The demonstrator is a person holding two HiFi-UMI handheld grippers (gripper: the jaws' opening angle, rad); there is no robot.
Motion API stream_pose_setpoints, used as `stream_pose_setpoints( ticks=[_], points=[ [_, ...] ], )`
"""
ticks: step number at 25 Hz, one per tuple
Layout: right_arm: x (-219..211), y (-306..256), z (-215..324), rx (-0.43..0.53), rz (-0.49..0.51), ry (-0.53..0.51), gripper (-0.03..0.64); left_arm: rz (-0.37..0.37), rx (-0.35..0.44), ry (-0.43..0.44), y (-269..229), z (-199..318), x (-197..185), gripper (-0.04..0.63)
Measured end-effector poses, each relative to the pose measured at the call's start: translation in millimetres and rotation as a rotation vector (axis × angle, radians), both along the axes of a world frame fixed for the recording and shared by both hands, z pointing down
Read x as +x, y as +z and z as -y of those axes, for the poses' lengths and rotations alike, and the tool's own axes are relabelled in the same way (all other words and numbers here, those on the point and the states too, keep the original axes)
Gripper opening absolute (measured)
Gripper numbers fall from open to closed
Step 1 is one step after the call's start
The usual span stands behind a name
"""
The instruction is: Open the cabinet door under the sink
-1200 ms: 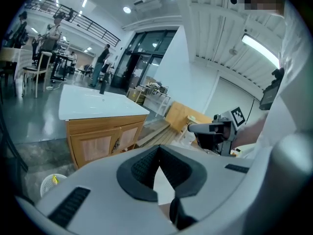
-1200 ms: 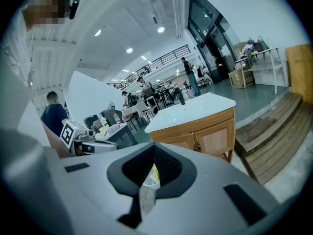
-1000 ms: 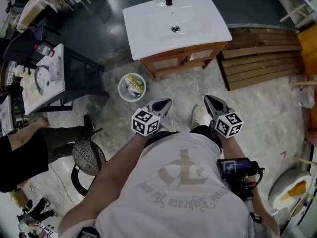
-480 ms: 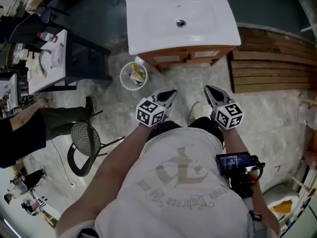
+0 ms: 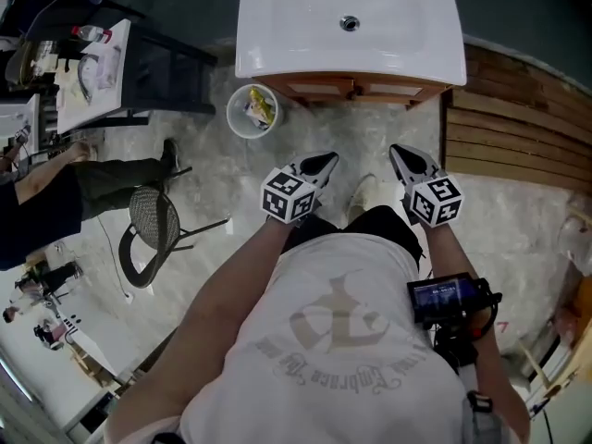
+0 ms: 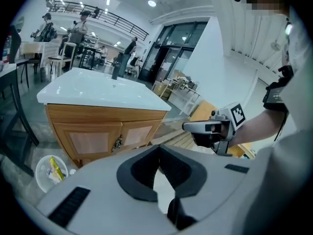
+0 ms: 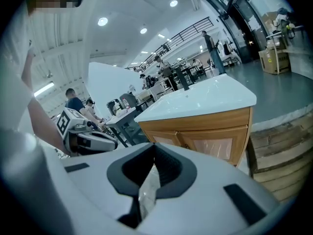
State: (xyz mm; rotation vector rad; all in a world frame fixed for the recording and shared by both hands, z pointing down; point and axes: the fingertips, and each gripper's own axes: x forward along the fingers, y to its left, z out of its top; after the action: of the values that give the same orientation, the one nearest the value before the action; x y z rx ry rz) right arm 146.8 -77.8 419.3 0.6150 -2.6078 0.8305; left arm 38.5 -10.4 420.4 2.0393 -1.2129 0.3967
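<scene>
Wooden cabinet door [image 5: 326, 88], top centre of the head view under the white sink [image 5: 277, 26], should swing lightly; I'd hook its small metal handle [image 6: 117, 142]. Both my left gripper [image 5: 324, 162] and right gripper [image 5: 400, 154] are pressed together, empty.

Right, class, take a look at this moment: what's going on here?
A person stands facing a white sink on a wooden cabinet, holding two tools. The left hand-held gripper and the right hand-held gripper are both shut and empty, held out short of the cabinet and touching nothing. Its two doors are closed, so the opening has not begun. A small bin of rubbish stands on the floor beside the cabinet.
</scene>
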Motion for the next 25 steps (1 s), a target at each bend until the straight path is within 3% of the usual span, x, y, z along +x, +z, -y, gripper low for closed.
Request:
stream_pose_setpoints(
  ticks=[13, 25],
  points=[
    [22, 44, 32, -0.062, 0.008, 0.097, 0.014, 0.022, -0.055, -0.052, 39, 18, 7, 0.011],
    [7, 104, 25, -0.124, -0.011, 0.17, 0.012, -0.002, -0.109, -0.063, 99, 22, -11, 0.011]
  ],
)
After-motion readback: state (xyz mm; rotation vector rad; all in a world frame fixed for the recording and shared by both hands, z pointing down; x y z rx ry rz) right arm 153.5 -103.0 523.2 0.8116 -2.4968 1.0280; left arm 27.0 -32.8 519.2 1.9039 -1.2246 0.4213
